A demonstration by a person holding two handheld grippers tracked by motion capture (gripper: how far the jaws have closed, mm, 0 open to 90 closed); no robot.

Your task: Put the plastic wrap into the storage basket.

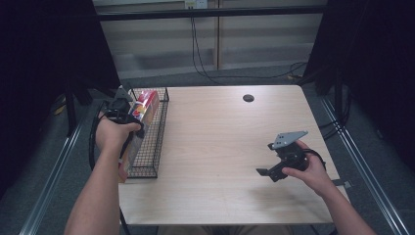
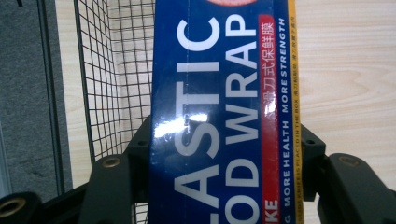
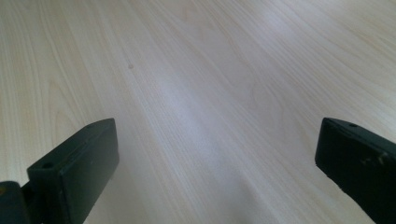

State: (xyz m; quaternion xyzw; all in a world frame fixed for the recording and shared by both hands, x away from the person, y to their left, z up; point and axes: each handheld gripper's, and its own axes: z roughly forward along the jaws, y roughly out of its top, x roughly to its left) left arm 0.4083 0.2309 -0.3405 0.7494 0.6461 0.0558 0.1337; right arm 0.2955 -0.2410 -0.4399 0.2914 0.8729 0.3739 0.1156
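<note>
Plastic-wrap box (image 2: 219, 116) sat clamped in the left gripper (image 2: 224, 158) over the wire basket (image 1: 155, 142); right gripper (image 1: 281, 164) hovered agape above the table (image 1: 220, 137). Lowering it level would seem wise, clear of the mesh.

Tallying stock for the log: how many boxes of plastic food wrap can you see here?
1. The plastic food wrap box is clamped between the left gripper's jaws, over the wire basket at the table's left edge. The box and hand may hide something inside the basket.
</note>
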